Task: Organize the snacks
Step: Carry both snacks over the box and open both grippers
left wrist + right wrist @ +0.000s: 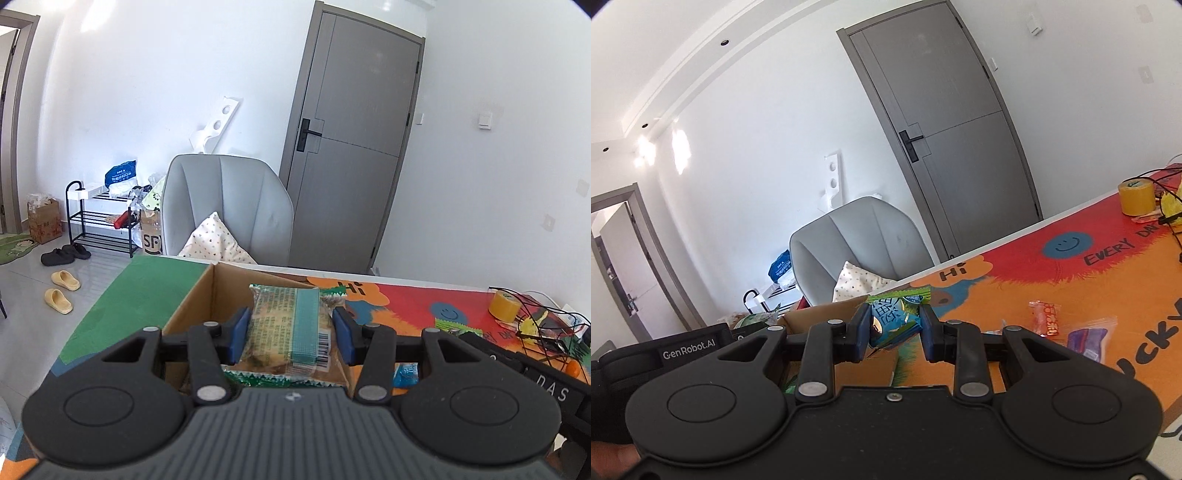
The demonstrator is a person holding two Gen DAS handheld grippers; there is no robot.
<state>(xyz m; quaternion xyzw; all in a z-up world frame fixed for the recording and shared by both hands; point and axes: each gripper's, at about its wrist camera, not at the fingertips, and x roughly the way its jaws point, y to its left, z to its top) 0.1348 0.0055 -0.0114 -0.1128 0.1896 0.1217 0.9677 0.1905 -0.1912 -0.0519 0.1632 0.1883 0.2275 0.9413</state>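
My left gripper [291, 334] is shut on a clear green-banded snack packet [291, 328] and holds it over the open cardboard box [195, 299] on the colourful table mat. My right gripper [894, 332] is shut on a blue and green snack packet [892, 319], held above the mat next to the box's edge [827, 312]. An orange snack packet [1047, 317] and a purple packet in a clear bag [1087, 338] lie on the mat to the right. A blue packet [406, 373] and a green one [456, 326] lie right of the box.
A yellow tape roll [1137, 197] and a black wire basket [543, 328] stand at the far right of the table [1015, 280]. A grey armchair [225, 206] with a cushion stands behind the table. A shoe rack [99, 218] and a door [351, 147] are beyond.
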